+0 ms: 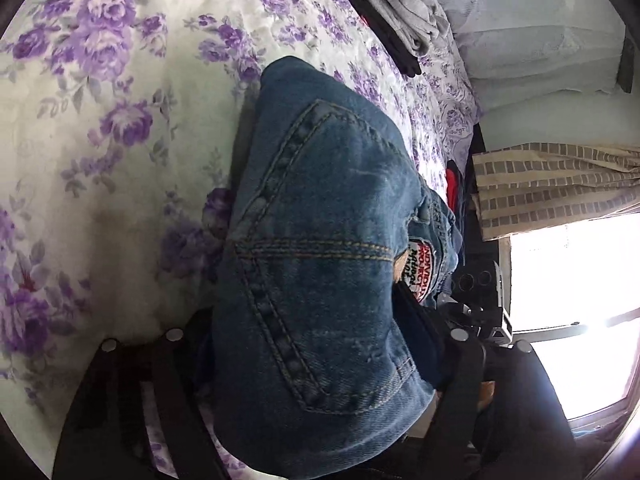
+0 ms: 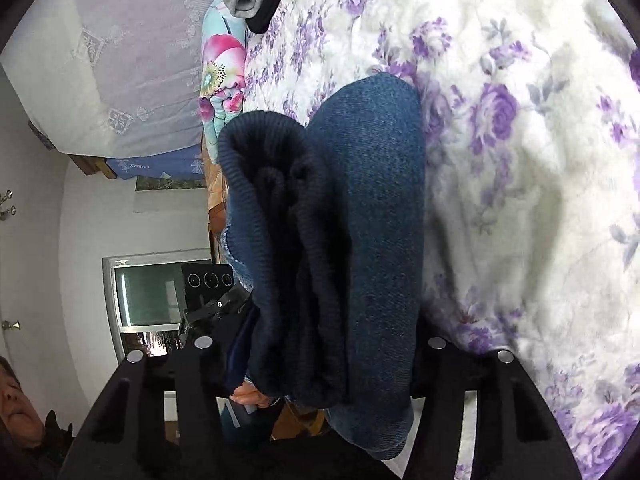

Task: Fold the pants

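The blue jeans (image 1: pixel 320 248) fill the middle of the left wrist view, back pocket and waistband label showing. My left gripper (image 1: pixel 316 356) is shut on the jeans, which bulge out between its black fingers (image 1: pixel 176 364). In the right wrist view the jeans (image 2: pixel 372 220) show a denim leg and a dark ribbed cuff (image 2: pixel 272 200). My right gripper (image 2: pixel 320 364) is shut on this bunched cloth, held between its fingers (image 2: pixel 200 364). Both grippers hold the pants above the bed. Fingertips are hidden by cloth.
A white bedspread with purple flowers (image 1: pixel 112 128) (image 2: pixel 520 160) lies under the pants. A pile of grey and black clothes (image 1: pixel 396 12) sits at the far end of the bed. The bed edge, a curtain (image 1: pixel 560 188) and a bright window (image 1: pixel 568 280) are alongside.
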`<state>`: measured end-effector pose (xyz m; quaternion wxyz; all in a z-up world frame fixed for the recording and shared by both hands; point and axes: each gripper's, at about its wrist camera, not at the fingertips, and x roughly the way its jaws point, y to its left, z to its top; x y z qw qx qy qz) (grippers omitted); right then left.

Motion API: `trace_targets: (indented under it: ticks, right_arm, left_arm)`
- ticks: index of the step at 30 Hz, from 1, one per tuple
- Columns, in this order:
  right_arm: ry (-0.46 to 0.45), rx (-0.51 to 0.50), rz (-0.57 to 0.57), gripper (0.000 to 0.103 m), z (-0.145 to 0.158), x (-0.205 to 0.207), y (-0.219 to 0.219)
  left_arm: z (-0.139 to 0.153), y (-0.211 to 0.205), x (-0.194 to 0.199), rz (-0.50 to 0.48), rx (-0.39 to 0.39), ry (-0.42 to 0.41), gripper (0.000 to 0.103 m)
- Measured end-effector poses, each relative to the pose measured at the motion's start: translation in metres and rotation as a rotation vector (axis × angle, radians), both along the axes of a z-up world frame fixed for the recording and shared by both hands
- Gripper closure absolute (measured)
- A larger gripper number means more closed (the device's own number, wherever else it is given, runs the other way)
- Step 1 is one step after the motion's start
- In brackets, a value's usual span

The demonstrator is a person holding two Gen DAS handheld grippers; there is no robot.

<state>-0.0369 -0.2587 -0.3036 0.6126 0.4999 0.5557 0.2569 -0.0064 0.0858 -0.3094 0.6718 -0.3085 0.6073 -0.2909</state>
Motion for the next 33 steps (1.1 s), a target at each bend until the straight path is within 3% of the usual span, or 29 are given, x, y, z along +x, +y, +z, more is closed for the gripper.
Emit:
trace_targets:
  ticks: [7,11,15,21,27,30,33]
  right_arm:
    - [-0.038,-0.012,-0.009,0.048,0.005,-0.002,-0.001]
    - [-0.076,-0.010,-0.024,0.048,0.012,-0.003,0.001]
    - [-0.118,0.004,-0.026,0.048,0.020,-0.007,-0.003]
    - [-0.162,0.016,-0.039,0.048,0.032,-0.015,-0.021]
    - [-0.224,0.040,-0.050,0.048,0.052,-0.021,-0.048]
    - [-0.222,0.025,-0.040,0.049,0.050,-0.020,-0.055]
    - [-0.162,-0.013,-0.017,0.049,0.033,-0.019,-0.058]
  left_arm:
    - [0.041,-0.024,-0.007,-0.046,0.232,-0.115,0.045]
    - [0.062,-0.040,-0.013,-0.061,0.358,-0.181,0.047]
    - [0.083,-0.056,-0.020,-0.076,0.434,-0.237,0.047]
    - [0.105,-0.086,-0.029,-0.100,0.493,-0.304,0.047]
    - [0.133,-0.117,-0.039,-0.111,0.501,-0.373,0.047]
    - [0.122,-0.119,-0.035,-0.093,0.472,-0.332,0.047]
    - [0.084,-0.115,-0.030,-0.069,0.427,-0.229,0.047]
